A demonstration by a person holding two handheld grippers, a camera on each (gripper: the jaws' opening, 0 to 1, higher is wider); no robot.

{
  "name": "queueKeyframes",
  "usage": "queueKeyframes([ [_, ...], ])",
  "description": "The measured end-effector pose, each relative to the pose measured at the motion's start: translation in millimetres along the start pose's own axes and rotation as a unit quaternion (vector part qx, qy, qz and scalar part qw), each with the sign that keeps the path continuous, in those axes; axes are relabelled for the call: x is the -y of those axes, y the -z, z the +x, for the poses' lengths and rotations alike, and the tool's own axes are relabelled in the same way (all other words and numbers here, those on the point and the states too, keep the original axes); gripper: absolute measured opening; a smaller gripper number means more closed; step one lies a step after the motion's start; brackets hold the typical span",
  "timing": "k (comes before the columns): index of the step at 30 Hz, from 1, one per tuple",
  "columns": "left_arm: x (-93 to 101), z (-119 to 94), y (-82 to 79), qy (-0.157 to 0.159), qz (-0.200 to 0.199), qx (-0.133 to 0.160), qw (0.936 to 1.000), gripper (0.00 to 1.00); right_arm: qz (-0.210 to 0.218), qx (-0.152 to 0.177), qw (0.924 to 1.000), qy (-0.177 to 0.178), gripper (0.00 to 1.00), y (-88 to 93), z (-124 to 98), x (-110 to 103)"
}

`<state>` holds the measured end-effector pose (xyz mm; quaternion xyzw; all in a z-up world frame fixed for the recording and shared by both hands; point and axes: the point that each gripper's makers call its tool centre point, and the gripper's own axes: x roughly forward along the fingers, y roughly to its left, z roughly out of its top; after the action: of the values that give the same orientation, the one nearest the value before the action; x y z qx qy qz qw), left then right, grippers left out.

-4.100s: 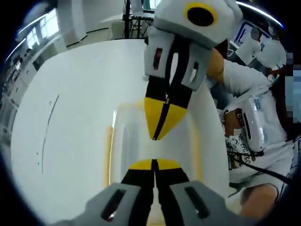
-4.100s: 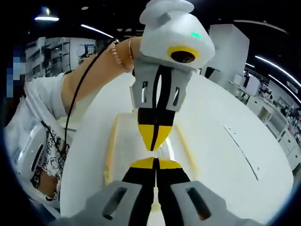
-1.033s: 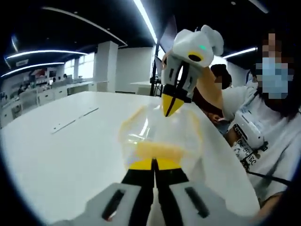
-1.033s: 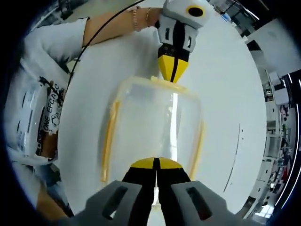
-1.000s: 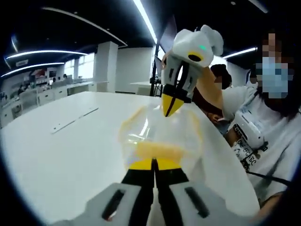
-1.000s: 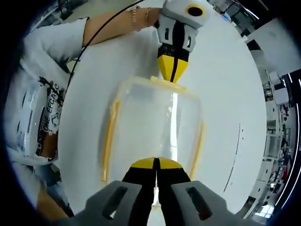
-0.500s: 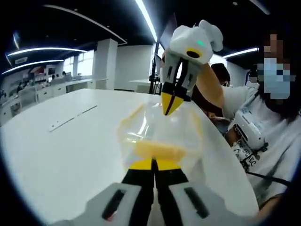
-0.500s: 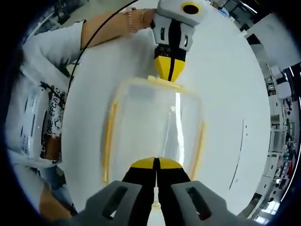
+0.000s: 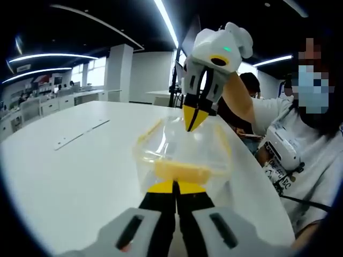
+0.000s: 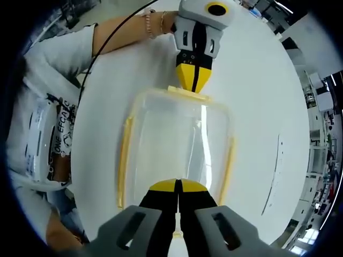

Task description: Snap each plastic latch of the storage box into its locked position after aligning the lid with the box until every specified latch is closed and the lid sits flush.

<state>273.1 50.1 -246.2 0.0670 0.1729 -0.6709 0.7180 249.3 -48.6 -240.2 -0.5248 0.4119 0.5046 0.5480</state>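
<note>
The broad white round table (image 10: 257,69) carries everything. On it sits the clear plastic storage box with its transparent lid and yellow latches (image 10: 177,144), lying between my two tools. My right gripper (image 10: 177,187) has its black-and-yellow jaws pressed together with nothing between them, tips at the near short end of the box. My left gripper (image 10: 193,85) is likewise closed and empty, its point touching the yellow end latch (image 10: 187,91) at the far short end. In the left gripper view that same left gripper (image 9: 175,187) sits at the near yellow latch (image 9: 179,171), and the right one comes down onto the opposite rim.

The biggest risk, as I judge it, is the light box sliding on the smooth table if I push one end harder than the other. Next, the lid may sit slightly off, so a latch could catch the rim and not snap. The long side latches (image 10: 124,160) look unfinished; I cannot tell if any are locked. Smallest worry: a closed tip skidding off the slick latch.
</note>
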Motion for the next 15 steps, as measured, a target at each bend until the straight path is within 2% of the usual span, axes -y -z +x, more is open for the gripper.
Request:
queueKeyframes([
  [4, 2.8, 3, 1.3, 0.003, -0.007, 0.002, 1.0000, 0.00, -0.005, -0.010, 0.9999, 0.000, 0.00, 0.2, 0, 0],
  [5, 12.4, 17, -2.9, 0.021, -0.022, 0.018, 0.9994, 0.00, 0.000, -0.017, 0.9998, -0.005, 0.00, 3.3, 2, 0],
  [6, 0.1, 12, -3.3, 0.007, 0.005, 0.023, 0.9997, 0.00, -0.005, -0.016, 0.9999, -0.003, 0.00, 2.5, 2, 2],
  [7, 3.7, 10, 4.0, 0.005, 0.008, 0.008, 0.9999, 0.00, -0.003, -0.011, 0.9999, -0.007, 0.00, 0.6, 4, 0],
  [8, 19.0, 22, 9.8, 0.006, 0.001, 0.006, 1.0000, 0.00, -0.003, -0.011, 0.9999, -0.007, 0.00, 0.8, 5, 0],
  [9, 25.9, 26, 12.6, 0.005, 0.000, 0.007, 1.0000, 0.00, -0.004, -0.011, 0.9999, -0.007, 0.00, 0.9, 6, 0],
  [10, 12.4, 16, 7.7, 0.005, 0.001, 0.007, 1.0000, 0.00, -0.004, -0.012, 0.9999, -0.006, 0.00, 1.1, 6, 0],
  [11, 12.5, 15, 8.1, 0.006, 0.000, 0.008, 0.9999, 0.00, -0.004, -0.012, 0.9999, -0.006, 0.00, 1.2, 6, 0],
  [12, 3.7, 9, 4.2, 0.007, -0.002, 0.010, 0.9999, 0.00, -0.004, -0.011, 0.9999, -0.006, 0.00, 1.6, 6, 0],
  [13, 2.8, 8, 3.4, 0.008, -0.003, 0.012, 0.9999, 0.00, -0.003, -0.011, 0.9999, -0.007, 0.00, 1.5, 6, 1],
  [15, 13.2, 18, 9.7, 0.002, 0.006, 0.002, 1.0000, 0.00, -0.002, -0.012, 0.9999, -0.010, 0.00, 1.2, 6, 1],
])
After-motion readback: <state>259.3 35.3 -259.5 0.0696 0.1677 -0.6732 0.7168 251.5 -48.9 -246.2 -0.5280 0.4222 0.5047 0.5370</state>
